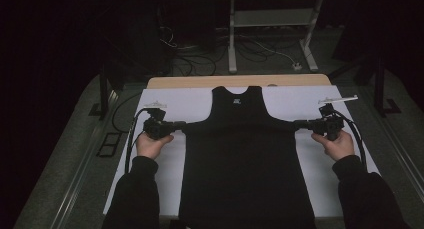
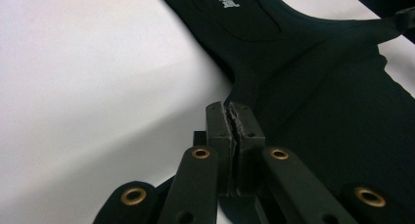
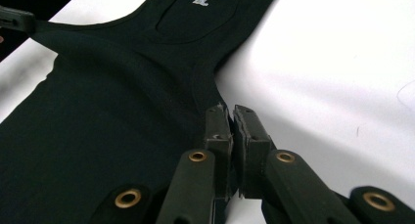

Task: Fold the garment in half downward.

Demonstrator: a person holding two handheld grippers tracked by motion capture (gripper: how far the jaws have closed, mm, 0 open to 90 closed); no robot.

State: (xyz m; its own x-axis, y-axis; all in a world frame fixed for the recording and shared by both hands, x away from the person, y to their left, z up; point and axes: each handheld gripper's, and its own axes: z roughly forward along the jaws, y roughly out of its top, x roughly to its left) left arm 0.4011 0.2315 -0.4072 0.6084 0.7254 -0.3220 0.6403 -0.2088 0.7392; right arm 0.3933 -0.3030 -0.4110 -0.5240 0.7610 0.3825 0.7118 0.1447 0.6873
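The black vest [image 1: 247, 159] lay flat on the white sheet [image 1: 187, 101] covering the table [image 1: 200, 82], neck toward twelve o'clock and hem toward six in the high view, so its long axis ran away from the person. The left gripper [image 1: 181, 124] sat at nine o'clock of the vest and the right gripper [image 1: 298, 124] at three, each at the underarm corner where the armhole met the side seam. Each hand was equally near its own side; neither had the advantage.

In the left gripper view the left gripper [image 2: 234, 117] was clamped narrow on a pinch of the vest's edge [image 2: 303, 72], the cloth rising from its tips toward one o'clock. In the right gripper view the right gripper [image 3: 230, 117] was likewise closed on the fabric [image 3: 112, 101], which spread away toward eleven o'clock. The cloth between the two grippers looked drawn taut across the chest, with a faint ridge running toward each pinch.

The vest was plain, dark, sleeveless, with a small white label [image 1: 239, 101] inside the scooped neck and narrow shoulder straps. Any coming move would probably turn on both grippers travelling together along the twelve-to-six line, since they held opposite sides at the same height.
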